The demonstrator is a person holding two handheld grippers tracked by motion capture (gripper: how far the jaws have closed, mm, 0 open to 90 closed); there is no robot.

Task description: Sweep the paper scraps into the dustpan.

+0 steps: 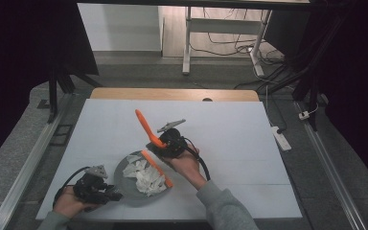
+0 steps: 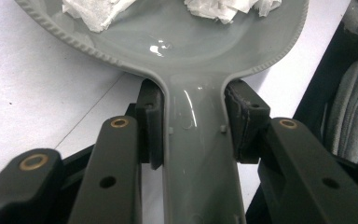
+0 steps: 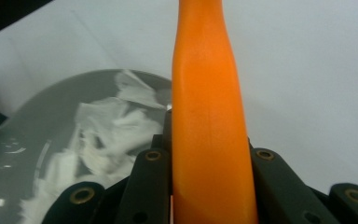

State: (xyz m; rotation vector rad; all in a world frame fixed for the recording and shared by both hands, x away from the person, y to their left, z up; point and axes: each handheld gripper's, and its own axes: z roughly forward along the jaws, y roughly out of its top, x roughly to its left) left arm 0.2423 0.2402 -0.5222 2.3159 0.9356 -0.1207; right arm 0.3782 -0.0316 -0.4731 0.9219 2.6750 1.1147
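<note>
I've got the left tool (image 1: 106,190) clamped on the handle of the grey dustpan (image 2: 182,46), which lies flat on the desk (image 1: 239,143) near its front edge, and the right tool (image 1: 165,146) gripping the orange brush (image 1: 146,125) just above it. Crumpled white paper (image 1: 146,175) sits in the dustpan. Sweeping looks mostly done; next I'd lift the dustpan level.

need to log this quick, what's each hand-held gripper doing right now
left hand-held gripper: closed on the handle of the grey pan
right hand-held gripper: closed on the orange spatula
</note>
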